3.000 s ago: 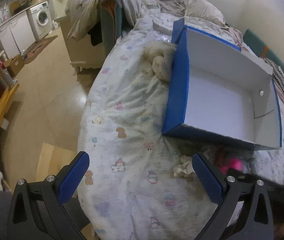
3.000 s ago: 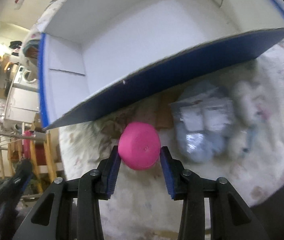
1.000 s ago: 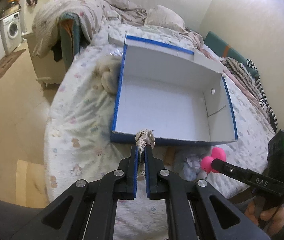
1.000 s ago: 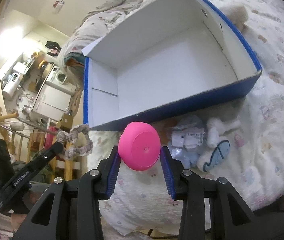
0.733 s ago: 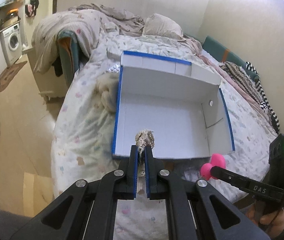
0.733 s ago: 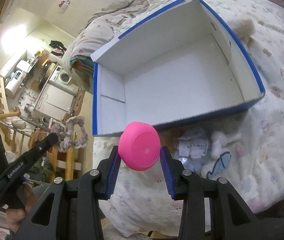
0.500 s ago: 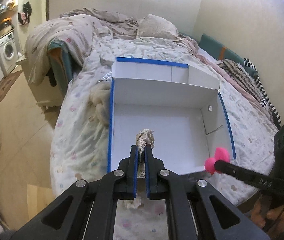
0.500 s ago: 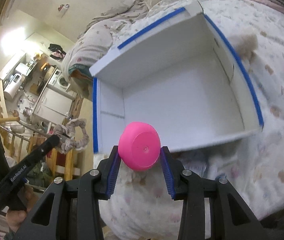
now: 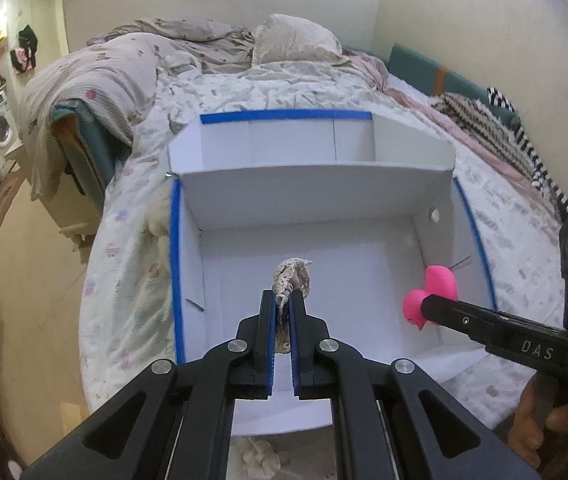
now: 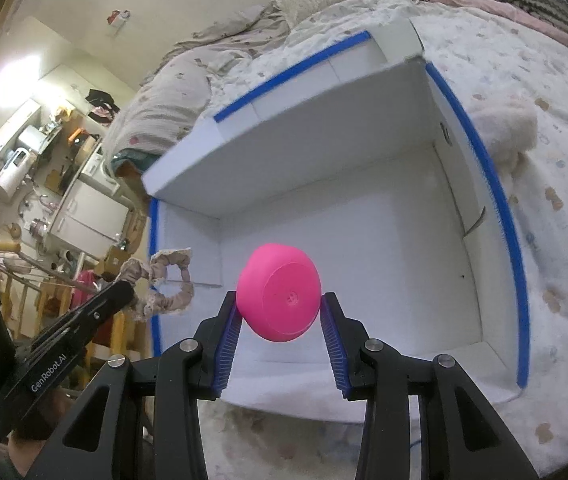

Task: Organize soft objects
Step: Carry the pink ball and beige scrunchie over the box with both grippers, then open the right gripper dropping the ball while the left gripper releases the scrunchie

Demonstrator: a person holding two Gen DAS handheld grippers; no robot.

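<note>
The white box with blue edges sits open on the bed, and its floor looks bare in both views, so by my reading nothing has been put away yet. Two soft things are carried over it. The left claw at lower centre of the left wrist view is clamped tight on a beige fabric scrunchie, which sticks up past the fingertips above the box floor. The right claw holds a pink rubber duck, its pads pressing the toy's sides; in the right wrist view the flat underside faces the camera at centre frame, over the near part of the box. Both claws tilt downward toward the inside of the box. What seems left is to let both go. A fluffy cream plush lies on the bedspread just outside the box's right wall, and a crumpled pale item shows at the bottom edge of the left view, so more sorting remains.
</note>
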